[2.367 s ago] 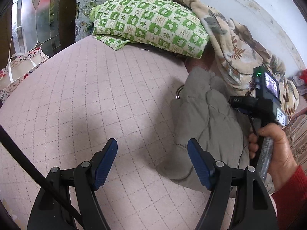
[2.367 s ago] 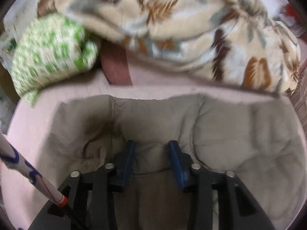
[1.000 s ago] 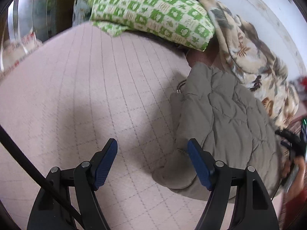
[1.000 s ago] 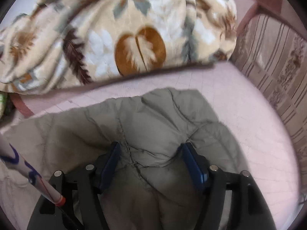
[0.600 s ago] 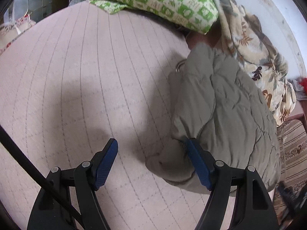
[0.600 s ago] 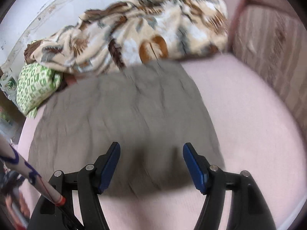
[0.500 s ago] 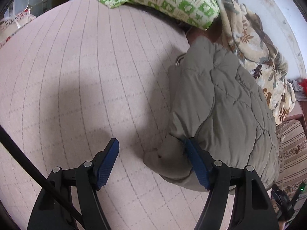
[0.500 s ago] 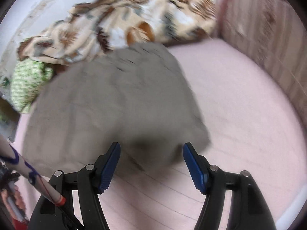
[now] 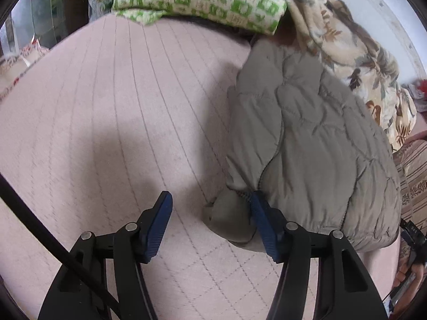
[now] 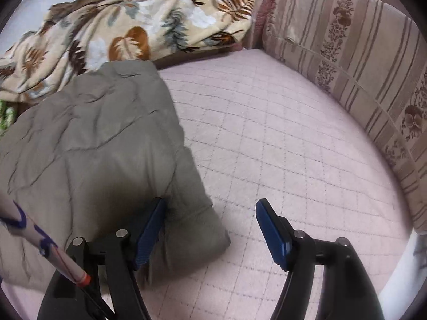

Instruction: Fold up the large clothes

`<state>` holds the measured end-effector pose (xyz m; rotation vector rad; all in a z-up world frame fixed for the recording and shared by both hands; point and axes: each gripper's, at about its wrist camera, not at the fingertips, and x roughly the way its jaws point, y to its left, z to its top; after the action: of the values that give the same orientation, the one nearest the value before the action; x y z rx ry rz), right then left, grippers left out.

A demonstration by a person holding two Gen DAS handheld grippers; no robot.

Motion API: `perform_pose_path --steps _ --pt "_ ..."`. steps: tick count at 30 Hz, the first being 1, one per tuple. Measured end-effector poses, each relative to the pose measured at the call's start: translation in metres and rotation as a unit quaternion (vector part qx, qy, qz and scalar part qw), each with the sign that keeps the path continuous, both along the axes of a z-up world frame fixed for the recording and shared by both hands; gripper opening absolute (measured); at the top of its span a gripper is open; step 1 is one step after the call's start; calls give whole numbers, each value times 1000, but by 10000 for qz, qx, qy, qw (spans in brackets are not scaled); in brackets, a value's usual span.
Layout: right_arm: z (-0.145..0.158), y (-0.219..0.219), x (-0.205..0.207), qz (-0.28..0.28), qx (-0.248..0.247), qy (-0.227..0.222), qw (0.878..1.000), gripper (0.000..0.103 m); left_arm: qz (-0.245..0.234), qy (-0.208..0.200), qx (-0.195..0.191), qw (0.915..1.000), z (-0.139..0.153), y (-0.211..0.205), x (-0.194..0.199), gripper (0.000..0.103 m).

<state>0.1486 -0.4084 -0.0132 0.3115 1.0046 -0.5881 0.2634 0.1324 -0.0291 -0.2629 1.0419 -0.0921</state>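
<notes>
Left gripper (image 9: pixel 209 221) has just been narrowing its open jaws around my quilted jacket's (image 9: pixel 315 144) protruding corner on the pink bedspread (image 9: pixel 106 122), while right gripper (image 10: pixel 210 229) has let go and swung, open, to its far edge.

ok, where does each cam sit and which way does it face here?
Left wrist: on the left tool, angled down at the bed and the jacket's left corner; both its fingers show, plus the other hand at the right edge.
Right wrist: on the right tool, angled down at the jacket's right corner, blanket beyond; only its fingers show.
Shared: jacket, bed, blanket.
</notes>
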Motion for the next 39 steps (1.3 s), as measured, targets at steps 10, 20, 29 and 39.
perform_pose_path --steps 10,20,29,39 --pt "52 47 -50 463 -48 -683 9966 75 250 -742 408 9961 38 3 -25 67" --pt "13 136 -87 1419 390 -438 9881 75 471 -1791 1344 9735 75 -12 -81 77" --pt "-3 176 -139 1757 418 -669 9813 75 772 -2465 1704 9509 96 -27 -162 86" --pt "4 177 -188 1682 473 -1224 9770 76 230 -2174 919 9715 93 -55 -235 93"
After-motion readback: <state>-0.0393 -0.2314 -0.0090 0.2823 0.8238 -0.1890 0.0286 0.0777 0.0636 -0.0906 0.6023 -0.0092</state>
